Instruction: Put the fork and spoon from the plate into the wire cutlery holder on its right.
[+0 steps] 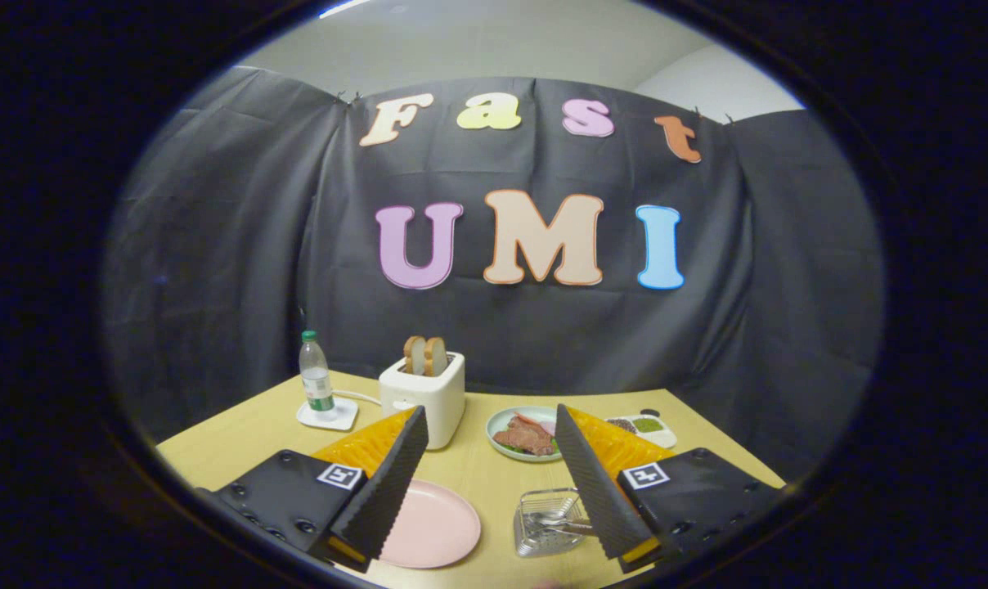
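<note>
Wire cutlery holder: stands on the wooden table, between the two fingers, close against the right one, which hides its right side. Metal cutlery lies inside it; fork and spoon cannot be told apart at this size.

Pink plate: just left of the holder, apart from it, bare surface showing. Its left part is hidden behind the left finger.

Gripper: fingers spread wide, nothing held between them, raised above the table with the holder and plate below.

Beyond the holder: a pale green plate with meat. Right of that, a small white dish with dark and green contents. Behind and left of the holder, a white toaster with two bread slices standing in its slots. Left of the toaster, a clear bottle with green cap on a white coaster.
</note>
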